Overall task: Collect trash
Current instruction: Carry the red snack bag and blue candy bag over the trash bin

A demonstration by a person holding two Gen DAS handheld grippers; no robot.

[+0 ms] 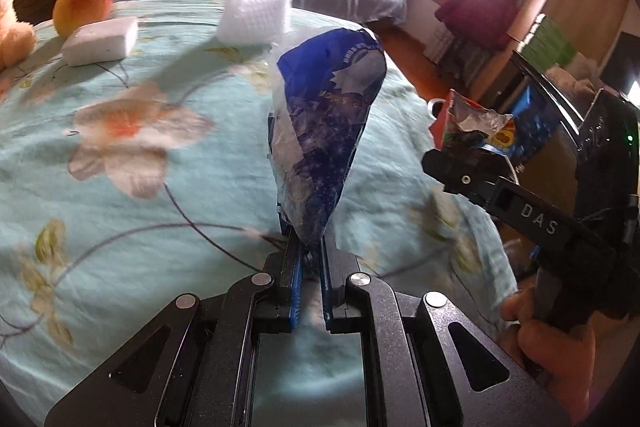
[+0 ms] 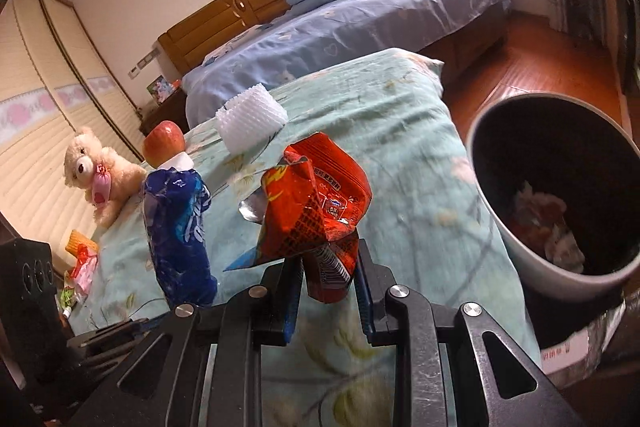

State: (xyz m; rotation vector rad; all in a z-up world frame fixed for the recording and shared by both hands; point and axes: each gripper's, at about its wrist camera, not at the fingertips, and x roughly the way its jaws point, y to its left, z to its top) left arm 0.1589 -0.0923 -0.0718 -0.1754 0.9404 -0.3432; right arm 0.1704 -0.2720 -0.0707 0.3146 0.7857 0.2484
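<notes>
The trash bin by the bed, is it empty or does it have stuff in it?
Not empty: the trash bin has crumpled wrappers at its bottom.

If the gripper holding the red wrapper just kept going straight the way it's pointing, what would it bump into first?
Probably the floral bedspread: the right gripper, shut on the red wrapper, points down at it, left of the trash bin. Depth is unclear.

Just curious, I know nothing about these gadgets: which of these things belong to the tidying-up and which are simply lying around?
Part of the job:
blue wrapper
red wrapper
bin

Just lying about:
apple
teddy bear
white foam net
</notes>
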